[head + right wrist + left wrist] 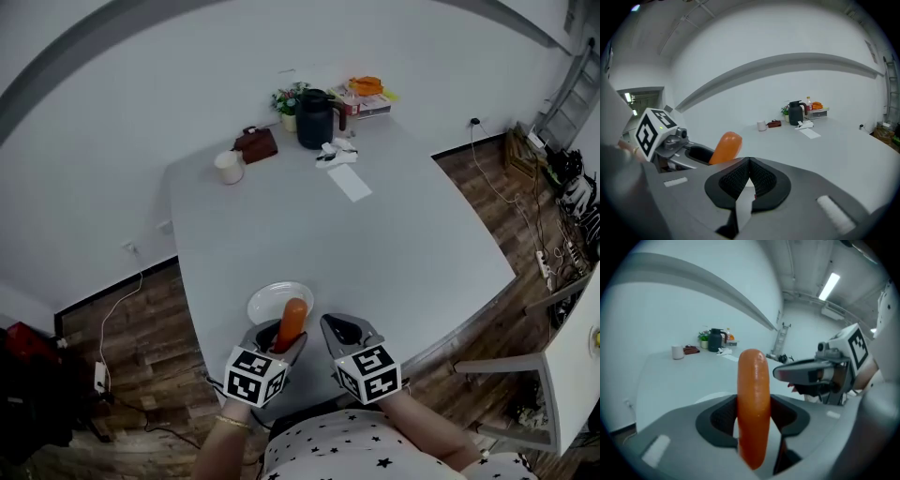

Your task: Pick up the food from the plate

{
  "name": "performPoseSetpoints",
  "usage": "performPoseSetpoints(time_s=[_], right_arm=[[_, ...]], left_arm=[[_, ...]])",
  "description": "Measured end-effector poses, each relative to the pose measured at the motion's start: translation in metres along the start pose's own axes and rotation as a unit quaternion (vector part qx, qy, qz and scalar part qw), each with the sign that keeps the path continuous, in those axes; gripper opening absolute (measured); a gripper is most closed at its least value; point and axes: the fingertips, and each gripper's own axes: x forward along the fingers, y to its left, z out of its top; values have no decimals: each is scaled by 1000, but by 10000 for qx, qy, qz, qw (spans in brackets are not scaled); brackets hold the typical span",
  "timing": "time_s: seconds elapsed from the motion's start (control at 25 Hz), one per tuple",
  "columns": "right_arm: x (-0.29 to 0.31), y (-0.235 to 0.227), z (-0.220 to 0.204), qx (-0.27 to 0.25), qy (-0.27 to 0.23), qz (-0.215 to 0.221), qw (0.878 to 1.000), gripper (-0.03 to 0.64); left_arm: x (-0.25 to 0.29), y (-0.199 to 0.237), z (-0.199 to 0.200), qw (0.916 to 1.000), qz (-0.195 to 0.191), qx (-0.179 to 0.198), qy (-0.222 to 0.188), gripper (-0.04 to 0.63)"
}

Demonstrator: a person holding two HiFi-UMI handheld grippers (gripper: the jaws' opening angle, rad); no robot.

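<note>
An orange sausage [292, 322] stands up between the pads of my left gripper [281, 339], which is shut on it, just above the near rim of the white plate [267, 298]. In the left gripper view the sausage [753, 404] fills the gap between the dark pads, which press on both its sides. My right gripper [342, 330] sits beside it to the right, over the table's near edge. Its pads [761, 180] meet with nothing between them. In the right gripper view the sausage [726, 146] shows at the left.
At the table's far end stand a dark kettle [314, 118], a white cup [228, 167], a brown pouch [256, 144], a small plant [289, 99], stacked boxes [364, 97] and a paper sheet [350, 182]. A white chair [511, 370] is at the right.
</note>
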Motion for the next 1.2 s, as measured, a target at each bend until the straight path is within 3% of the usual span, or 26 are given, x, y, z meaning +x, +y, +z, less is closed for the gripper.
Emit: performPoseSetpoints(time_s=[0.16, 0.28, 0.52, 1.2], right_arm=[[-4, 6, 2, -193, -66, 66, 9998, -2], [-5, 12, -3, -295, -39, 139, 9995, -2], [-2, 15, 1, -347, -51, 74, 9994, -2], [5, 13, 4, -341, -73, 66, 9994, -2]], left_arm=[[-25, -5, 8, 9916, 826, -712, -702, 210], [-33, -6, 8, 9869, 1090, -791, -890, 210], [-38, 3, 10, 9816, 1203, -1081, -1017, 210], [-38, 12, 18, 9783, 1236, -1233, -1120, 210]])
